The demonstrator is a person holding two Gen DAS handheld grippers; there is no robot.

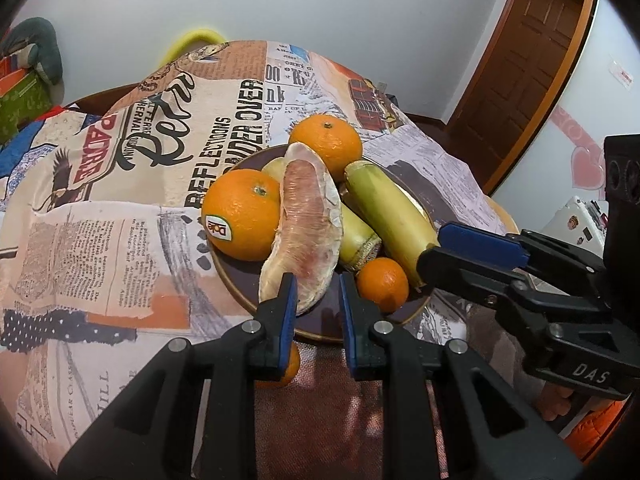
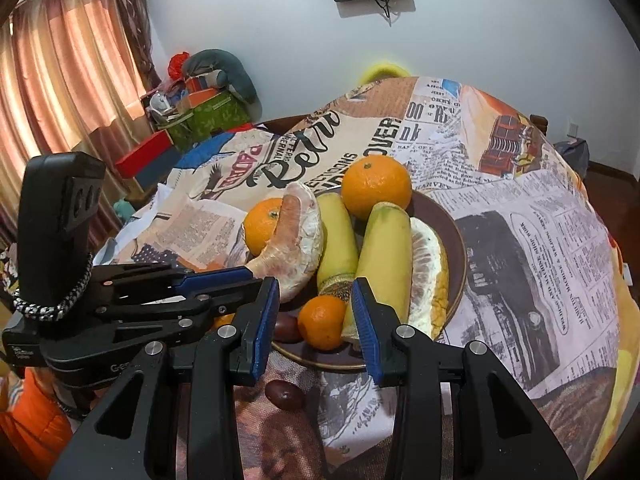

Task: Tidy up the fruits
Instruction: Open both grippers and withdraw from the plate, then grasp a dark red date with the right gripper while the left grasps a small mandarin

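A brown plate on the printed tablecloth holds two big oranges, a small mandarin, two yellow-green bananas and a peeled pomelo segment. A second pomelo segment lies on the plate's right side. My left gripper hovers at the plate's near rim by the pomelo's tip, jaws drawn to a narrow gap with nothing in it. My right gripper stands open and empty in front of the mandarin, its tips beside the banana's near end.
A second mandarin lies on the cloth just off the plate, half hidden under my left finger. One dark red fruit sits on the cloth, another on the plate. Boxes are stacked beyond the table's left. A wooden door is far right.
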